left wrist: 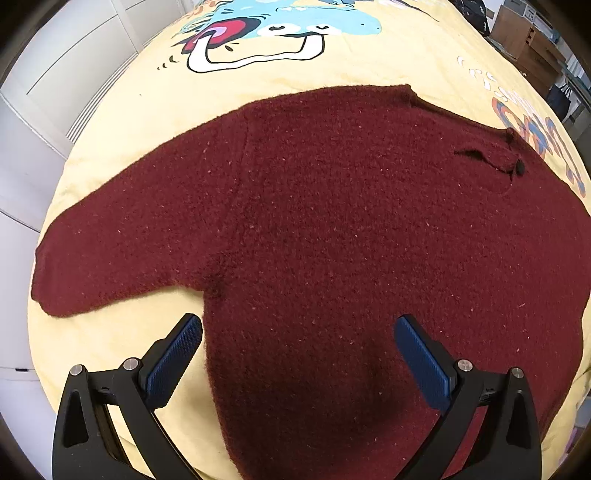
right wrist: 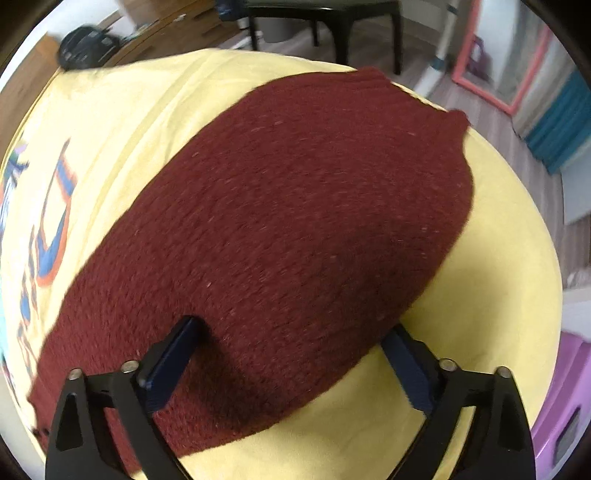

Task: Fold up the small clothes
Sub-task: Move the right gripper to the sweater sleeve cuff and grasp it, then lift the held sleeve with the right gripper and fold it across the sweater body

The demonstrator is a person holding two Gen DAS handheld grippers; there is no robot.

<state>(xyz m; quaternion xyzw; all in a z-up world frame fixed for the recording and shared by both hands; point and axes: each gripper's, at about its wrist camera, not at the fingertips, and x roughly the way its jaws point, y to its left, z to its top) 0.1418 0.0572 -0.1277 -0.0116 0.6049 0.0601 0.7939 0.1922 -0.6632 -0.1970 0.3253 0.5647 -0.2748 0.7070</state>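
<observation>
The sweater (left wrist: 332, 229) lies flat and spread on the yellow bedspread (left wrist: 122, 147), unfolded as far as I can see, so I judge I am at the very start of a fold — lining up for the first grab. My left gripper (left wrist: 298, 334) hangs over the sweater's side edge below the armpit, fingers wide apart and holding nothing: one blue pad (left wrist: 173, 360) is over bare bedspread, the other over the knit. My right gripper (right wrist: 290, 338) is likewise spread wide and empty, straddling another edge of the sweater, one finger over the wool and one over the bedspread. Next I need to sink both onto those edges, pinch only after a pad is under the fabric, then lift evenly so the thick knit does not bunch. The left view alone shows the sleeve (left wrist: 110, 251) stretched away from the body, and the neck opening with its dark button (left wrist: 520, 168); the right view, somewhat blurred, alone shows the sweater reaching the bedspread's far edge, with the floor (right wrist: 480, 110) and a dark table (right wrist: 332, 22) beyond it.
</observation>
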